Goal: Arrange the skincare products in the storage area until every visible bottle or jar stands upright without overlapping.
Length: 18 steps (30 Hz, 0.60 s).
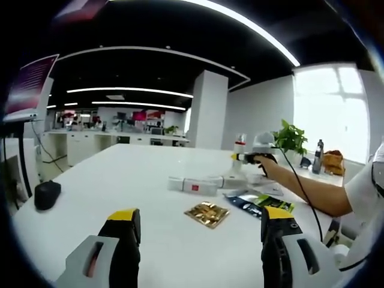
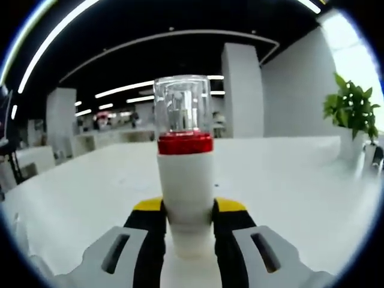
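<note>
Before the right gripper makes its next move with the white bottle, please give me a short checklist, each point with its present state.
1. Right gripper shut on the white bottle: ok.
2. Bottle upright in the right gripper view, red ring and clear cap on top: ok.
3. Bottle base resting on the table: cannot tell, hidden.
4. Left gripper open and holding nothing: ok.
5. White boxes lying flat, not upright: not ok.
6. Gold sachet and dark sachets loose on the table: not ok.
</note>
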Each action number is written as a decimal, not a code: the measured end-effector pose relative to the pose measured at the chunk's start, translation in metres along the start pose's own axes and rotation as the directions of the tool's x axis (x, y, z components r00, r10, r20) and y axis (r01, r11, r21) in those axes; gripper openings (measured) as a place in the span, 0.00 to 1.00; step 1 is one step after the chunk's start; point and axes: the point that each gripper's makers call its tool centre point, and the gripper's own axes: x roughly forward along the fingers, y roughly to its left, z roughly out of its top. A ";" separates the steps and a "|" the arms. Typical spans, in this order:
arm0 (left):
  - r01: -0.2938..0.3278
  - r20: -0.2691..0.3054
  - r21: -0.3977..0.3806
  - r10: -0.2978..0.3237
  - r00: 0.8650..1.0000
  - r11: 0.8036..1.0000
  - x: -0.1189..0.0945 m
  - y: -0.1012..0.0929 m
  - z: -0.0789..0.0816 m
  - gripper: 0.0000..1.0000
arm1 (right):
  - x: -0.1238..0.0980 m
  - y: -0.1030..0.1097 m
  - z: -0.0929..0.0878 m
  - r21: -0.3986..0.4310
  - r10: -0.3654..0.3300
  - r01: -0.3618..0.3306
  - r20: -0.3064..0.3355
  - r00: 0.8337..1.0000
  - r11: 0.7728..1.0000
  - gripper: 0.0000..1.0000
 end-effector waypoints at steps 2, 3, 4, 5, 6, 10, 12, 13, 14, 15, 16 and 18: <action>-0.001 0.002 -0.005 0.001 1.000 1.000 0.000 0.001 0.000 0.85 | -0.003 -0.001 0.006 0.000 0.000 0.000 0.018 1.000 1.000 0.35; 0.001 0.002 -0.010 -0.001 1.000 1.000 0.000 0.002 -0.001 0.85 | -0.005 0.000 0.011 0.018 0.012 -0.013 0.030 0.999 1.000 0.37; 0.004 0.002 -0.017 -0.004 1.000 1.000 0.000 0.002 -0.001 0.85 | -0.007 0.001 0.013 0.021 0.017 -0.018 0.034 0.999 1.000 0.37; 0.005 0.002 -0.020 -0.005 1.000 1.000 0.000 0.002 -0.001 0.85 | -0.009 0.001 0.016 0.021 0.022 -0.023 0.034 0.999 1.000 0.37; 0.005 0.001 -0.022 -0.005 1.000 1.000 0.000 0.003 -0.002 0.85 | -0.010 0.002 0.017 0.020 0.026 -0.027 0.033 0.999 0.999 0.38; 0.004 0.001 -0.017 -0.004 1.000 1.000 -0.001 0.004 -0.001 0.85 | -0.015 0.001 0.024 0.034 0.037 -0.039 0.048 0.998 0.999 0.43; 0.007 0.009 -0.017 -0.007 1.000 1.000 -0.001 0.004 0.003 0.85 | -0.020 0.003 0.027 0.045 0.038 -0.040 0.048 0.998 0.998 0.44; 0.011 0.013 -0.017 -0.010 1.000 1.000 -0.001 0.004 0.004 0.85 | -0.023 0.003 0.028 0.049 0.032 -0.035 0.052 0.998 0.998 0.45; 0.015 0.020 -0.014 -0.014 1.000 1.000 0.000 0.004 0.008 0.85 | -0.027 0.003 0.032 0.049 0.020 -0.023 0.061 0.998 0.999 0.45; 0.017 0.025 -0.012 -0.017 1.000 1.000 0.001 0.003 0.010 0.85 | -0.030 0.004 0.036 0.043 0.014 -0.017 0.070 0.997 0.999 0.46; 0.023 0.033 -0.006 -0.023 0.999 1.000 0.002 0.002 0.014 0.85 | -0.035 0.006 0.042 0.034 0.014 -0.017 0.086 0.996 0.999 0.47; 0.036 0.044 0.007 -0.037 0.998 0.999 0.005 0.000 0.022 0.85 | -0.042 0.011 0.053 0.030 0.021 -0.025 0.117 0.993 0.999 0.50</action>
